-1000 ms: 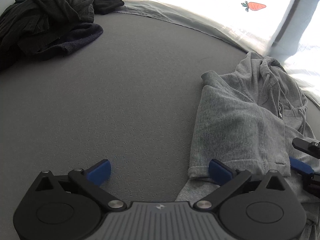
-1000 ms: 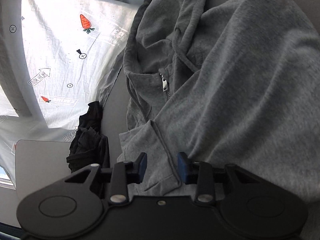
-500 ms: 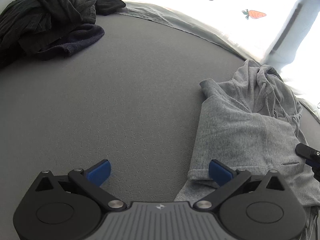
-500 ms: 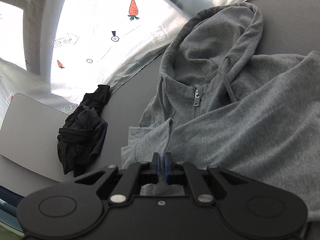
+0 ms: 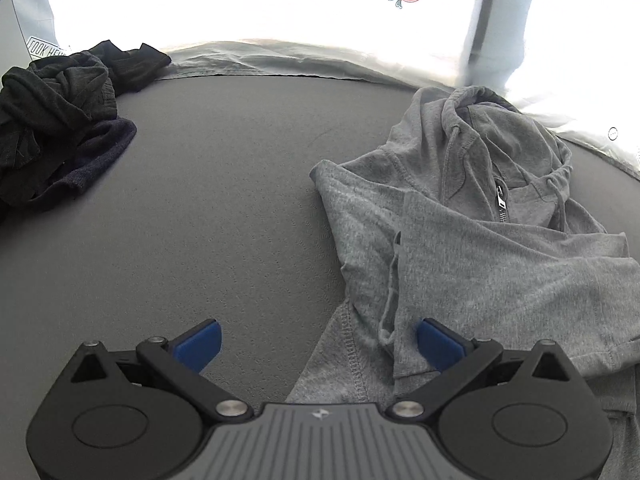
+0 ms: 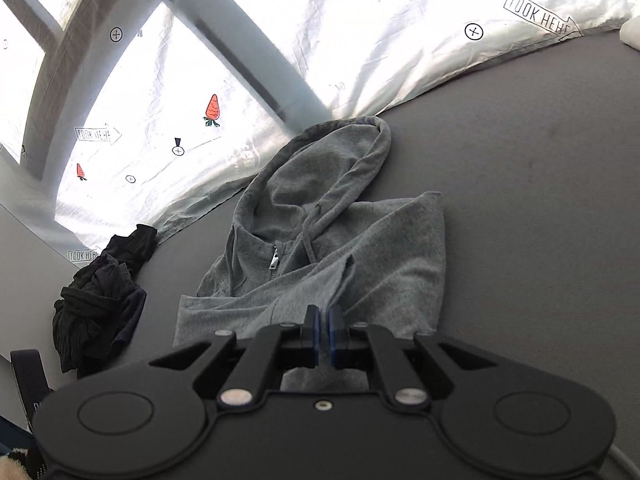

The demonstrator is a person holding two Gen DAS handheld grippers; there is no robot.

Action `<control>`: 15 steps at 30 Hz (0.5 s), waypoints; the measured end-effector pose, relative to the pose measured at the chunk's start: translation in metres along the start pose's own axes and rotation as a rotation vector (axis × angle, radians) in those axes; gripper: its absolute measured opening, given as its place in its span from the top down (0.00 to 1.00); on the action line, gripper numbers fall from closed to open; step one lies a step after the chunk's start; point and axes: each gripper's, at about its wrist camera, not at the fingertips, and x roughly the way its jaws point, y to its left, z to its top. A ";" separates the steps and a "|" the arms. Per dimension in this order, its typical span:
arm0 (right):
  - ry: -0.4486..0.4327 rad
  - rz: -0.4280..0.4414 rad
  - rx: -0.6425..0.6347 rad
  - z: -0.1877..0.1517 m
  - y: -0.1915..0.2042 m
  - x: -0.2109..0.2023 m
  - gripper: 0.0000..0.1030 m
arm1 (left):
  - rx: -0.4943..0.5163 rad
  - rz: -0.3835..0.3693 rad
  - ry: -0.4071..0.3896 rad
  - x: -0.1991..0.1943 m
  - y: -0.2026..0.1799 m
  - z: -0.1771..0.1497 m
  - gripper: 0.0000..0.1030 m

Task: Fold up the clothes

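With the hoodie (image 5: 480, 248) lying part-folded on the table (image 5: 224, 216), sleeves in and hood still loose, my right hand-held gripper (image 6: 322, 330) pinches its near fabric while my left hand-held gripper (image 5: 320, 344) gapes empty at its lower-left edge.

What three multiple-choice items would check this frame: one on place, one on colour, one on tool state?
1. Where does the heap of dark crumpled clothes lie relative to the zip-up hooded sweatshirt in the left wrist view?
A. left of it
B. on top of it
C. right of it

2. What colour is the hooded sweatshirt?
A. navy
B. light grey
C. white

3. How do the two tools stand?
A. both open
B. left shut, right open
C. left tool open, right tool shut on sweatshirt fabric

Answers: 1 A, the heap sits far left with bare grey surface between; 2 B, grey knit throughout; 3 C, left blue pads spread wide, right pads pinched on cloth.
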 end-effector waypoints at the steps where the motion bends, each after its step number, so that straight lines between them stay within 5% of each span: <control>1: 0.019 -0.020 -0.003 -0.005 -0.004 0.003 0.95 | 0.007 0.005 0.008 0.003 -0.001 -0.003 0.00; 10: 0.055 -0.065 -0.099 -0.024 -0.005 0.017 0.92 | -0.110 -0.075 0.018 0.011 0.016 -0.015 0.00; 12: 0.060 -0.059 -0.115 -0.023 -0.002 0.016 0.87 | -0.106 -0.073 0.021 0.011 0.014 -0.015 0.00; 15: 0.064 -0.040 -0.174 -0.024 0.007 0.011 0.61 | -0.083 -0.086 -0.006 0.009 0.013 -0.017 0.00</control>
